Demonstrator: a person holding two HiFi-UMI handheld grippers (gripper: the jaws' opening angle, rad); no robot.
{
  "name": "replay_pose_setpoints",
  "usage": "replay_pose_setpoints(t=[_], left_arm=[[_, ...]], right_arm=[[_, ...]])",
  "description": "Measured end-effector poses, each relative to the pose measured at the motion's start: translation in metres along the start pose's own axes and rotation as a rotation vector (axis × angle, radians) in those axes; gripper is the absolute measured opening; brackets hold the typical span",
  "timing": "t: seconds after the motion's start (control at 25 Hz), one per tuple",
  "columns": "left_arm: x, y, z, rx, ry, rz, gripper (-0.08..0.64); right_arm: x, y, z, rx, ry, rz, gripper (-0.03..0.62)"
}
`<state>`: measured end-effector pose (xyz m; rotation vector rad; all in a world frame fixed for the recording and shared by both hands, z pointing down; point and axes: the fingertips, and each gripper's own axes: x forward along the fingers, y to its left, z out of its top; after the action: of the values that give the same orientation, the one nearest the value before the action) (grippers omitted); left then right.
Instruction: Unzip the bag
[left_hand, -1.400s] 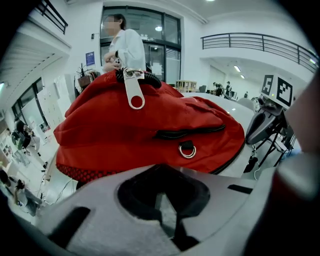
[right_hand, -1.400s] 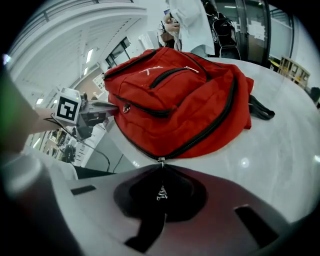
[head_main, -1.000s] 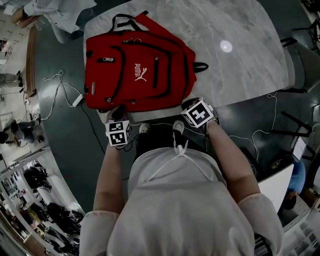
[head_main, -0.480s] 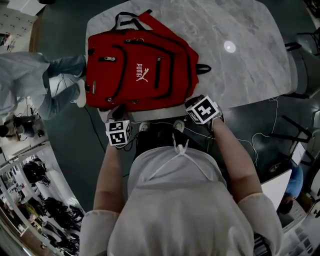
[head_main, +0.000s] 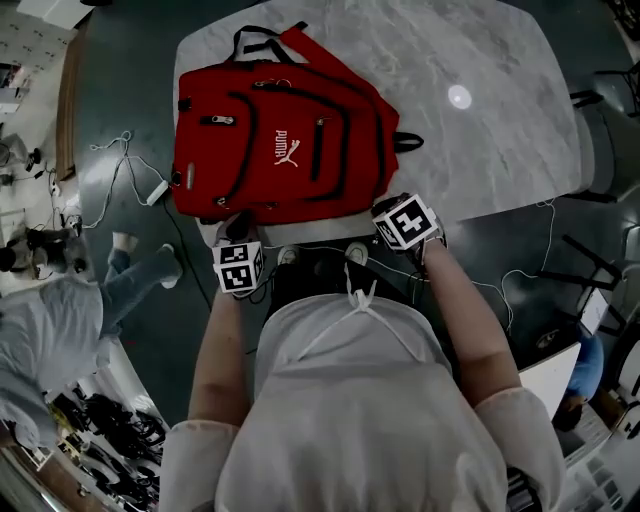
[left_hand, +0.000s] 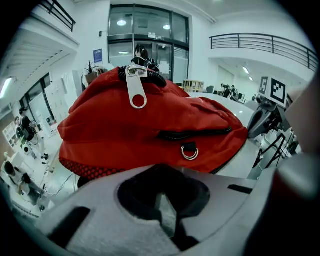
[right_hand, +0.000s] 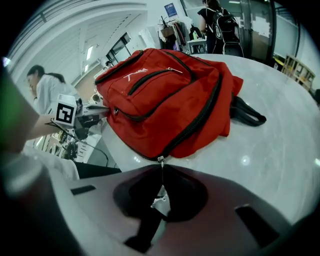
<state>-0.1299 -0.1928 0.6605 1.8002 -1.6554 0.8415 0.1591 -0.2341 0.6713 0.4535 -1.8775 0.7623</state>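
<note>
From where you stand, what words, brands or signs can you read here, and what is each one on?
"PUMA", with a leaping-cat logo: white print on the red backpack.
Blue wall sign, left gripper view: too small to read.
Blue panel, top of the right gripper view: too blurred to read.
Left marker cube and right marker cube: black-and-white square patterns, no letters.

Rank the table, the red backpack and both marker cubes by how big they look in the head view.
1. marble table
2. red backpack
3. left marker cube and right marker cube: look about alike, not ranked.
</note>
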Motion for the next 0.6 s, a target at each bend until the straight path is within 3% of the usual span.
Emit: replay_pose_setpoints(t=[0.16,0.28,0.4,0.6], left_arm=[[0.0,0.0,0.0,-0.016,0.012,0.004,0.02],[0.001,0.0,-0.002,-0.041,0.047,-0.02,0.02],[-0.002,-0.001,0.002,-0.042,0.076,-0.042,0.021],[-0.029,-0.017,0.031,-0.113,-0.027,-0.099,0.021]], right_arm=[[0.001,0.002,-0.002,0.046,-0.018,-0.003,0.031],[0.0,0.003,-0.001,0.029,-0.048,-0.05,0.034],[-0.005,0.001,0.006,0.021,-0.116,-0.099,0.111],[-0.032,0.006,0.025,0.108,-0.27,-0.123,0.112]])
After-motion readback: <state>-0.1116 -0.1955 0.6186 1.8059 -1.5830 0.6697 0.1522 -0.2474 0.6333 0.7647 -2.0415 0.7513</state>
